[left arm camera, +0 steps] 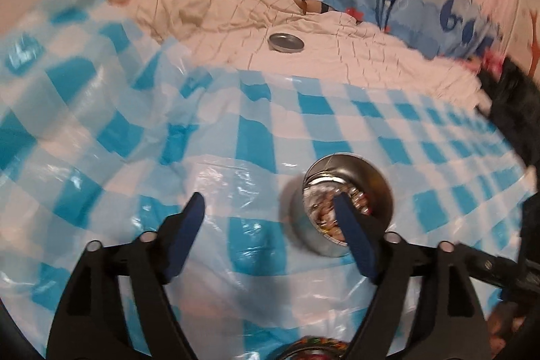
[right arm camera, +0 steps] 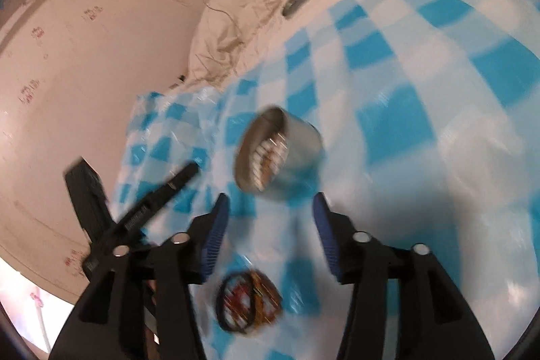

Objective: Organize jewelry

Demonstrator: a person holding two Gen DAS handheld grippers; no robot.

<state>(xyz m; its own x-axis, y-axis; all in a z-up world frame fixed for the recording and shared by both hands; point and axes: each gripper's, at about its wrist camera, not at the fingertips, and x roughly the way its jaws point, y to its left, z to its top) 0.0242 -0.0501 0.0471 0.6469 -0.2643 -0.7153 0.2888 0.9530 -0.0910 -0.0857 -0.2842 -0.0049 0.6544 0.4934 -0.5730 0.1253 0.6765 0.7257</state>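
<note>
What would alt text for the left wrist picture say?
An open silver tin holding jewelry sits on a blue-and-white checked plastic sheet, beside the open left gripper. Its lid lies farther back on cream bedding.

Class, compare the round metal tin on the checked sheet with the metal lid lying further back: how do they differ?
The tin is deep and holds jewelry; the lid is shallow and empty. The tin sits on the blue checked plastic sheet; the lid rests on the cream bedding. Both are round, silver metal.
</note>
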